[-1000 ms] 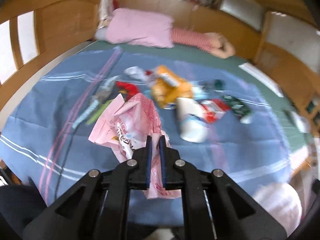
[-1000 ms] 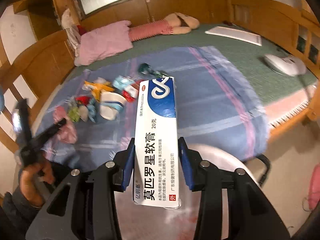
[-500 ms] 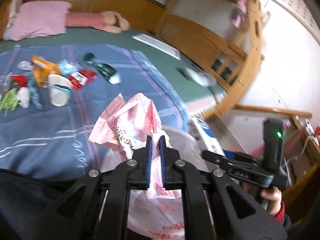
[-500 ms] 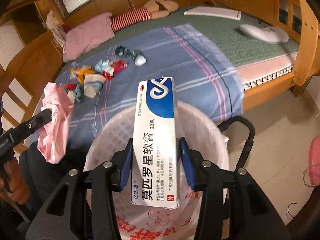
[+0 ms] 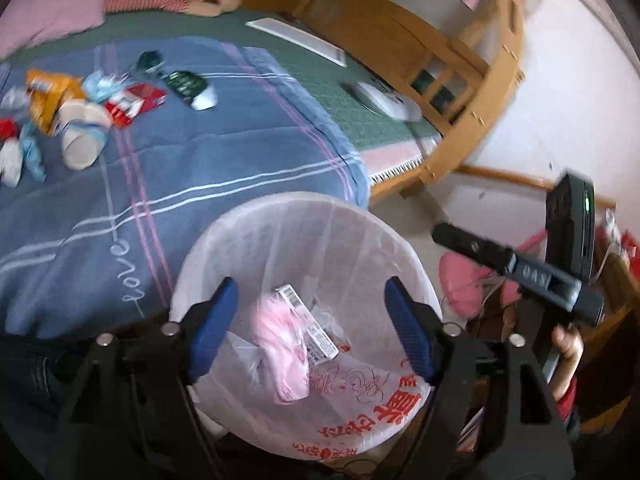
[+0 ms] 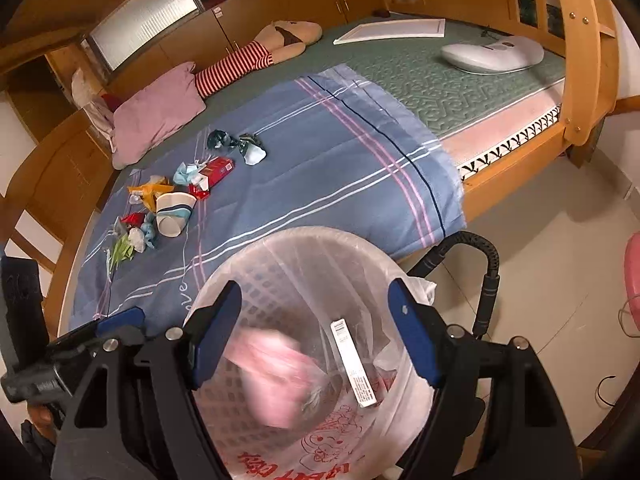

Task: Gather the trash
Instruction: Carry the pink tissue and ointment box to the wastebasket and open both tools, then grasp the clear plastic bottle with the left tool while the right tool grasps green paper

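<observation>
Your bed frame (image 6: 576, 80) is light wood, with railings at the foot end and wooden cabinets (image 6: 280, 12) along the far side. You have a green quilted mattress cover (image 6: 460, 92) showing toward the foot end, and a blue striped blanket (image 6: 320, 160) draped over the near edge. A pink pillow (image 6: 156, 114) lies at the head end, with a striped-legged stuffed doll (image 6: 256, 54) just beside it. Near the foot corner you'll see a white oval device (image 6: 492, 56); a flat white board (image 6: 394, 30) lies by the far edge. Pale floor tiles (image 6: 560, 280).
</observation>
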A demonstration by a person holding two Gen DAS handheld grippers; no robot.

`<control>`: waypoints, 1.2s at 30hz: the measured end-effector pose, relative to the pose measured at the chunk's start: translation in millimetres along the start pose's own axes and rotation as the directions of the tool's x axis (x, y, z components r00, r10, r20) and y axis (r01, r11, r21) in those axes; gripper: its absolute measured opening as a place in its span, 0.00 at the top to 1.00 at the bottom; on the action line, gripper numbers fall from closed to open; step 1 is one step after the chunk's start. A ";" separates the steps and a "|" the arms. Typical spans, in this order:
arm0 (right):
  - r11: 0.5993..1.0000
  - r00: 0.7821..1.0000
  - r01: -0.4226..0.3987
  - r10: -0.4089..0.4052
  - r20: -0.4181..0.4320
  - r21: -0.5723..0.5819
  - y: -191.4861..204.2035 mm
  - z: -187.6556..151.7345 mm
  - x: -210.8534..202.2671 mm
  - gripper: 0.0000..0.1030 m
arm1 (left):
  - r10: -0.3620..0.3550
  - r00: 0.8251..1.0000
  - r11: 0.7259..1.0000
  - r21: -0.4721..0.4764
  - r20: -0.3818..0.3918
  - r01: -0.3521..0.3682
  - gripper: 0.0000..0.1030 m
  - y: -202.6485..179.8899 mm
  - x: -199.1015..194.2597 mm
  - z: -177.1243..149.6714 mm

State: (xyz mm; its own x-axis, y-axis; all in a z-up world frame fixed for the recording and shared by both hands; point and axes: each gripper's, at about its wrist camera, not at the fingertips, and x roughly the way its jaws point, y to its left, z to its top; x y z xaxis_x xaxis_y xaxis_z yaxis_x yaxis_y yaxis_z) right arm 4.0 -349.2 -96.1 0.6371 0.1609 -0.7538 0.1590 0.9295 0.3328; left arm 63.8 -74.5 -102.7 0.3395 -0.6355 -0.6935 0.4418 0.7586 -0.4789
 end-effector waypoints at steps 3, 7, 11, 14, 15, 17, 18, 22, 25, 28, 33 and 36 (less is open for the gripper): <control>1.000 1.000 -0.003 0.003 -0.007 0.003 1.5 -0.5 6.4 0.28 | 0.047 0.997 0.994 -0.102 0.066 -0.040 0.25 32.6 -14.9 7.4; 1.000 1.000 0.004 -0.005 -0.014 -0.021 14.2 1.6 17.4 0.28 | 0.432 0.882 0.882 -0.295 0.187 -0.369 0.25 97.5 -62.7 31.0; 0.999 1.000 -0.023 0.022 -0.005 -0.041 33.1 7.0 21.9 0.28 | 0.623 0.770 0.714 -0.501 0.136 -0.490 0.27 162.9 -95.1 37.2; 0.997 1.000 -0.024 0.025 0.010 -0.067 48.7 11.5 24.0 0.28 | 0.673 0.735 0.632 -0.580 0.081 -0.514 0.26 201.3 -99.1 39.1; 0.997 1.000 -0.026 0.027 0.010 -0.070 52.1 12.5 24.9 0.28 | 0.683 0.729 0.606 -0.600 0.056 -0.522 0.26 212.1 -96.9 38.5; 0.997 0.999 -0.039 0.039 0.007 -0.070 59.0 15.4 27.8 0.28 | 0.651 0.759 0.575 -0.670 0.026 -0.470 0.26 228.8 -95.1 36.2; 0.997 0.999 -0.041 0.042 0.006 -0.072 62.5 16.8 29.2 0.28 | 0.651 0.758 0.571 -0.684 0.040 -0.454 0.25 233.3 -93.0 37.8; 0.996 0.999 -0.045 0.046 0.000 -0.080 72.0 18.6 33.9 0.28 | 0.706 0.709 0.535 -0.657 0.002 -0.531 0.24 235.1 -71.5 40.7; 0.995 0.999 -0.048 0.047 -0.015 -0.093 77.1 17.7 39.9 0.28 | 0.694 0.719 0.543 -0.626 -0.040 -0.559 0.22 239.3 -58.5 43.1; 0.993 0.999 -0.043 0.040 -0.034 -0.111 82.7 18.2 48.9 0.28 | 0.700 0.715 0.557 -0.632 0.008 -0.539 0.20 238.2 -70.2 43.7; 0.992 0.998 -0.055 0.050 -0.046 -0.110 90.9 25.4 62.6 0.28 | 0.717 0.696 0.522 -0.691 0.038 -0.500 0.14 280.8 -112.2 61.8; 0.992 0.997 -0.064 0.058 -0.058 -0.109 95.9 25.7 71.8 0.28 | 0.718 0.695 0.499 -0.728 0.044 -0.470 0.14 327.7 -131.5 70.6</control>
State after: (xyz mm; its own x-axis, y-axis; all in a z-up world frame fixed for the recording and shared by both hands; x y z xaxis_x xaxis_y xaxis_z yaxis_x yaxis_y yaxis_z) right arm 84.3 -257.0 -103.8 0.6004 0.2332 -0.7650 0.0353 0.9479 0.3166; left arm 222.6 247.6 -130.4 0.5893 0.0964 -0.8021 -0.5434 0.7820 -0.3053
